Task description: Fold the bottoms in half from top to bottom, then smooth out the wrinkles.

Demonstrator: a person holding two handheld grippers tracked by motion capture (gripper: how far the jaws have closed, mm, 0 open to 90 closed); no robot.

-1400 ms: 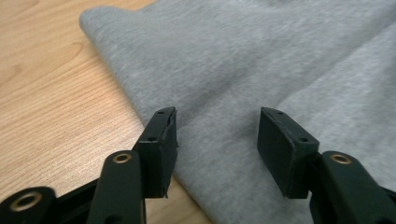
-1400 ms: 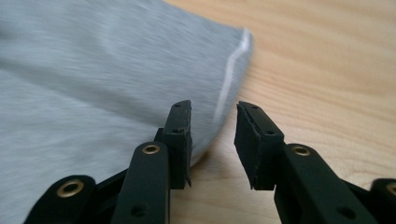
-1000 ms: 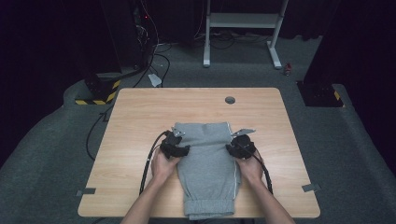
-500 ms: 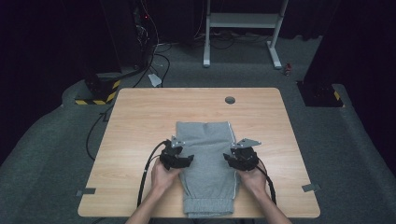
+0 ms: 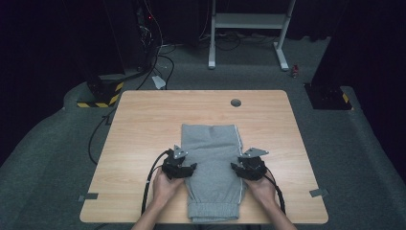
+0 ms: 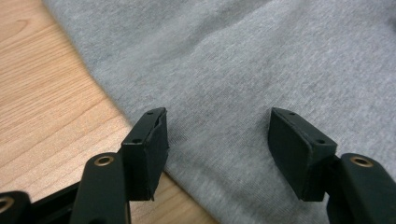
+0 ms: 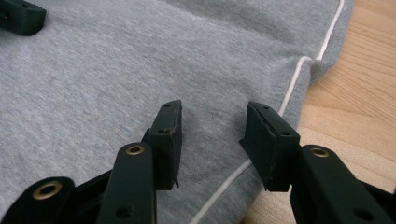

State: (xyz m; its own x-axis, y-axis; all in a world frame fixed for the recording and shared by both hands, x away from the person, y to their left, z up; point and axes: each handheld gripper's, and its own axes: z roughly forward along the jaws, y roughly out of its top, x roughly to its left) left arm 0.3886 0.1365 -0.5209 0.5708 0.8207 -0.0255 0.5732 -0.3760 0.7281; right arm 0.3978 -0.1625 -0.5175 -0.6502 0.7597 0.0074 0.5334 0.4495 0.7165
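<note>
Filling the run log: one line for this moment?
item: grey sweatpants folded on table | left claw: open | right claw: opening, open | held: nothing

Wooden table [image 5: 143,124] with a grommet hole [image 5: 235,102]; white desk frame [image 5: 249,21] behind.
</note>
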